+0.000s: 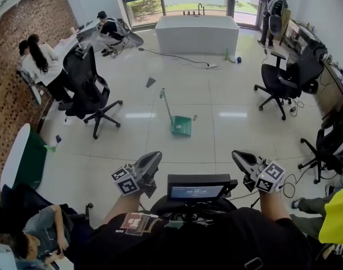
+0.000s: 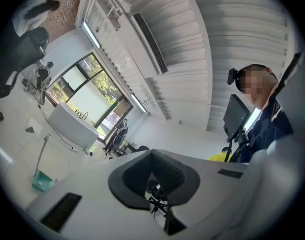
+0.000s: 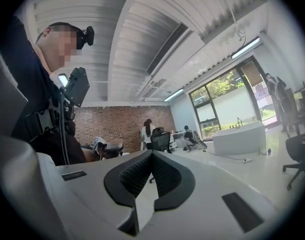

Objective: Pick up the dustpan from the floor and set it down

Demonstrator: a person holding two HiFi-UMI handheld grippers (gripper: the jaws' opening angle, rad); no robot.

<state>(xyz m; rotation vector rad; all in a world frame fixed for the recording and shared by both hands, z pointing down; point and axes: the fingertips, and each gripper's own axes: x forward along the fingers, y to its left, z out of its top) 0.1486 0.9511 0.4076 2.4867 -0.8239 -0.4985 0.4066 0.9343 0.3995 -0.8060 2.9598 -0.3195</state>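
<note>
The green dustpan stands on the pale tiled floor, its long handle leaning up and to the left. In the left gripper view the dustpan shows small at the lower left. Held near my body, my left gripper is well short of the dustpan, its jaws closed tip to tip on nothing. My right gripper is level with it on the right, also far from the dustpan, and it is shut and empty. The right gripper view does not show the dustpan.
A black office chair stands left of the dustpan, and two more are at the right. A white counter with a cable on the floor is at the back. People sit at the left desk. A small dark scrap lies beyond the dustpan.
</note>
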